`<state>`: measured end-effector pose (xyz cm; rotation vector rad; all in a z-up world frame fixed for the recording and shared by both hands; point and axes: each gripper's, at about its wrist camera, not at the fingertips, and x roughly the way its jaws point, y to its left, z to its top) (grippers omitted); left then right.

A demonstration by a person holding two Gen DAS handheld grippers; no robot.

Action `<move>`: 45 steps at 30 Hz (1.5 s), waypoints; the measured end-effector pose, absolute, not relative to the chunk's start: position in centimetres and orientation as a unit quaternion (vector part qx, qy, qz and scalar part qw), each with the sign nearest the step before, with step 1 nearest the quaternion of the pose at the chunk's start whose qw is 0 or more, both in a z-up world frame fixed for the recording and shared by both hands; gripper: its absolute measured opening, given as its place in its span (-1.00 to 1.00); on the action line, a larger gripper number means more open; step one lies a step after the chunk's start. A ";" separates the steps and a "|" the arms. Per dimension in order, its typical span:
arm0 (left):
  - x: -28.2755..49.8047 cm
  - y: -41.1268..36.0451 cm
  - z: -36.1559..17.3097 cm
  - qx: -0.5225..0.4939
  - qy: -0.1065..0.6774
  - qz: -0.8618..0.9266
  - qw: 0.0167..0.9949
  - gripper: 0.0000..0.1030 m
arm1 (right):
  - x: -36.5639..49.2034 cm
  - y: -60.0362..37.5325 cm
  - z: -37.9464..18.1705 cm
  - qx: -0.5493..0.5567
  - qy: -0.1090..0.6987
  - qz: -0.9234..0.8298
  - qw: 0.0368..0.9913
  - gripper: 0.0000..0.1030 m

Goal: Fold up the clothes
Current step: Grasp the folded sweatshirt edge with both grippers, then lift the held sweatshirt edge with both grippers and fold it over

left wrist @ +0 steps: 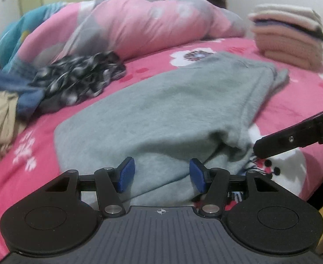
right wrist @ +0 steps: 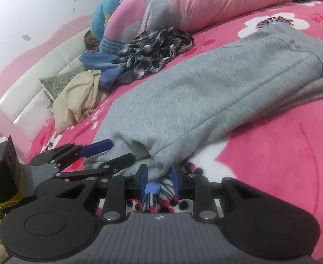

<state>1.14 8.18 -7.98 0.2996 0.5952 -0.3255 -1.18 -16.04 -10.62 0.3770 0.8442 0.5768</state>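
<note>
Grey sweatpants [left wrist: 172,101] lie stretched across the pink flowered bedspread [left wrist: 11,187], their near end toward me. My left gripper [left wrist: 161,173] is open, its blue pads [left wrist: 126,173] on either side of the near grey edge. In the right wrist view my right gripper [right wrist: 159,180] is shut on the grey cuff [right wrist: 159,169], which rises off the bedspread [right wrist: 271,176]. The left gripper [right wrist: 121,150] shows there too, open around the neighbouring edge of the sweatpants [right wrist: 205,92]. One black finger [left wrist: 271,145] of the right gripper shows at the cuff in the left wrist view.
A heap of loose clothes lies at the far left: a plaid shirt [right wrist: 155,52], a blue garment [right wrist: 102,66] and a beige one [right wrist: 77,96]. A rolled pink quilt [left wrist: 150,26] runs along the back. Folded clothes [left wrist: 289,37] are stacked at the far right. A padded headboard [right wrist: 29,83] bounds the left side.
</note>
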 end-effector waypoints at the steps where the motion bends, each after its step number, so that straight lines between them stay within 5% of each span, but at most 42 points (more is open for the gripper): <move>1: 1.1 7.9 -8.0 0.159 0.288 -0.164 0.930 0.08 | -1.3 -16.3 -10.8 0.186 0.403 0.273 0.853 -0.50; 12: 1.4 6.4 -8.1 0.210 0.276 -0.195 0.918 0.09 | -0.9 -17.2 -12.0 0.230 0.409 0.259 0.844 -0.50; 23: 2.0 8.1 -6.8 0.131 0.263 -0.204 0.934 -0.79 | -2.0 -15.1 -11.6 0.146 0.361 0.301 0.871 -0.55; 45: 2.4 9.9 -4.9 0.068 0.236 -0.219 0.944 -0.89 | -0.9 -10.5 -11.4 -0.035 0.220 0.370 0.902 -0.61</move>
